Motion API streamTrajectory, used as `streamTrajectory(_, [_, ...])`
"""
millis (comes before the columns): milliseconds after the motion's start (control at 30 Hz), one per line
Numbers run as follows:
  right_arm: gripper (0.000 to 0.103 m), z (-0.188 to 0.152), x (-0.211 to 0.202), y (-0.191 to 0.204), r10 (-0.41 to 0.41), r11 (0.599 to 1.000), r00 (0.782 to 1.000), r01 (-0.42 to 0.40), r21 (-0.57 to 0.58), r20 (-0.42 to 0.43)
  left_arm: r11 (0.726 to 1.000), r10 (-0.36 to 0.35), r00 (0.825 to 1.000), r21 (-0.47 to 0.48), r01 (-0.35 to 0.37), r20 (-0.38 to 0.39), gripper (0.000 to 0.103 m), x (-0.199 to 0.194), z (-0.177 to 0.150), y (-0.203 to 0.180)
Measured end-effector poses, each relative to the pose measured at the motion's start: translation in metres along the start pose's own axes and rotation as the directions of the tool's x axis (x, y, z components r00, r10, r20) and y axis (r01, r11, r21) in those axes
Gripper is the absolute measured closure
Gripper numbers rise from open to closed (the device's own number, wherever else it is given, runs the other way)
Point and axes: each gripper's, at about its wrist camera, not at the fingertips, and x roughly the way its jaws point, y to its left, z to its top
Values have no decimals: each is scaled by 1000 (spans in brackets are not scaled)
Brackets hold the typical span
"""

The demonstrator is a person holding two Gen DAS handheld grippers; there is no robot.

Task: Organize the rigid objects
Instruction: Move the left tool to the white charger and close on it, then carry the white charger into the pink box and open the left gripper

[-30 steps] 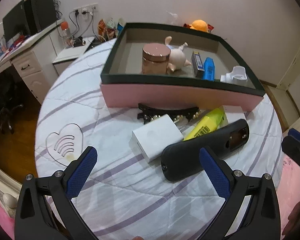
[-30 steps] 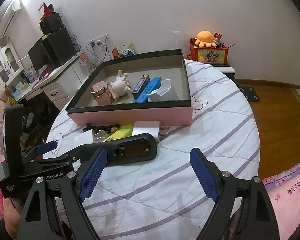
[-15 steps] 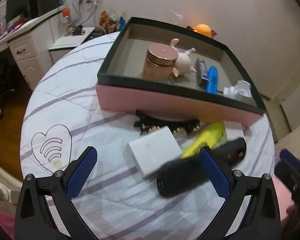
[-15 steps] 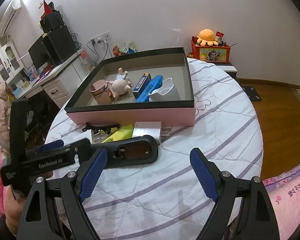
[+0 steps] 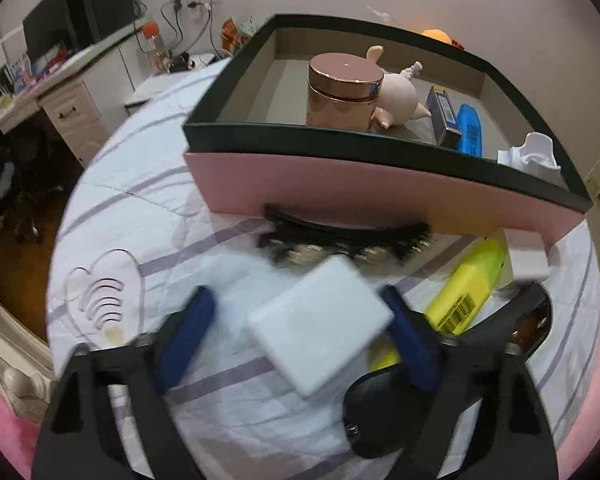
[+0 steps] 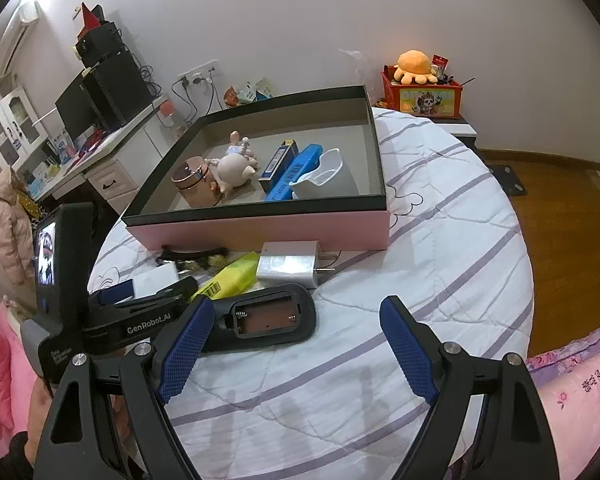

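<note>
A flat white box [image 5: 320,324] lies on the striped cloth between the open fingers of my left gripper [image 5: 300,336]; the fingers are apart from its sides. In the right wrist view the left gripper [image 6: 152,288] reaches over the same white box [image 6: 156,278]. Beside it lie a yellow tube [image 5: 466,292], a black remote with open battery bay [image 6: 268,316], a white charger [image 6: 288,264] and a black hair clip [image 5: 340,232]. The pink tray with dark rim [image 6: 260,228] holds a copper jar [image 5: 344,92], a pig figure, blue items and a white cup. My right gripper [image 6: 296,344] is open and empty, low over the cloth.
The round table [image 6: 440,240] ends close on the right above a wooden floor. A desk with monitor [image 6: 84,108] stands at the left. A red toy box [image 6: 424,96] sits behind the table. Pink bedding [image 6: 572,392] lies at the near right.
My left gripper has moved forward and down, so the white box now sits between its fingers. The right gripper has stayed almost still.
</note>
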Motion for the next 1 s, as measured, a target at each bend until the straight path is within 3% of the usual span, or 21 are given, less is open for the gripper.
streamTrajectory(33, [17, 0, 0, 0, 2, 1000, 1000, -2, 0, 0, 1000, -1, 1000, -3, 1, 7, 39, -3, -1, 3])
streamTrajectory(333, [17, 0, 2, 1, 3, 1000, 1000, -3, 1, -4, 993, -113, 994, -25, 113, -7, 39, -11, -3, 24])
streamTrajectory(567, [17, 0, 1, 3, -3, 1000, 1000, 3, -1, -2, 992, -125, 992, -13, 125, 2, 39, -27, -7, 25])
streamTrajectory(1000, [17, 15, 0, 5, -10, 1000, 1000, 10, -2, 24, 987, -156, 979, 69, 148, 129, 39, -74, 46, 7])
